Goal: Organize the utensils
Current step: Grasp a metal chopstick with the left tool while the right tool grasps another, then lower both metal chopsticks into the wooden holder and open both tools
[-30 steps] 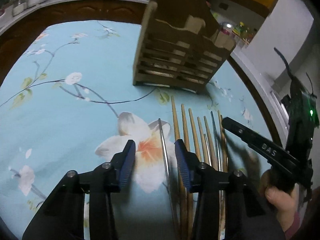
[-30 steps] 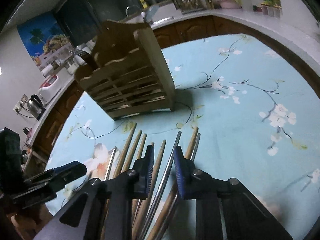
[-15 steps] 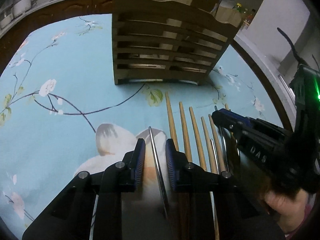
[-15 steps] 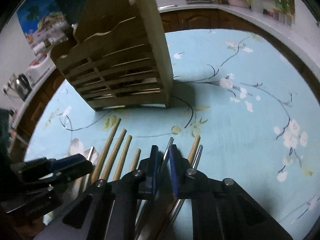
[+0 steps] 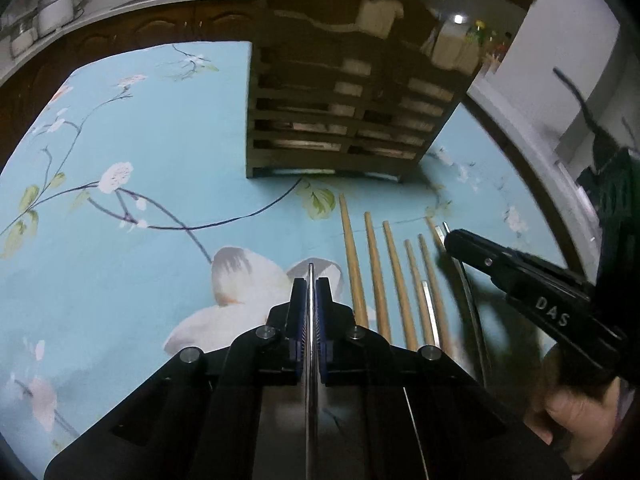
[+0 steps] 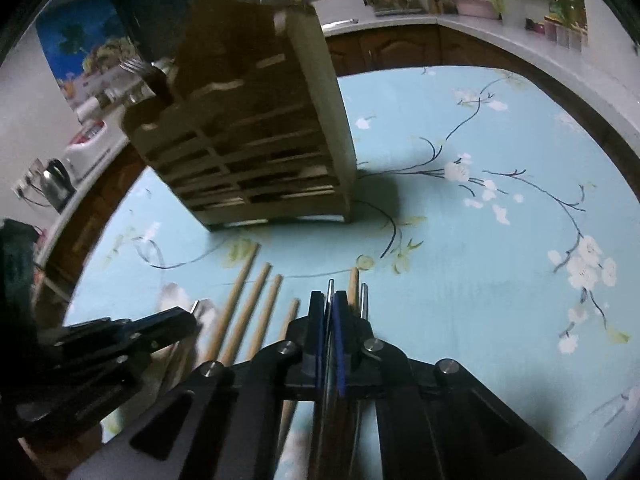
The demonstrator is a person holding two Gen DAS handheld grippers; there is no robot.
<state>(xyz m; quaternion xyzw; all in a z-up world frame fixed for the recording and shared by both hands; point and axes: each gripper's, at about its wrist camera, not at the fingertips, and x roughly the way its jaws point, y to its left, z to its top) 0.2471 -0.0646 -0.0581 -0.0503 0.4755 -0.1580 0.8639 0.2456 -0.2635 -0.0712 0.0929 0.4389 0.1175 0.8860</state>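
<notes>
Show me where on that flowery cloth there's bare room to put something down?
Free: the tablecloth left of the wooden utensil rack, and the wide stretch to its right. Crowded: below the rack, where wooden chopsticks and metal chopsticks lie.

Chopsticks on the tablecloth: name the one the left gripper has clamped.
The metal chopstick lying leftmost, apart from the wooden chopsticks. The left gripper is shut on it; its silver tip pokes out between the blue pads.
</notes>
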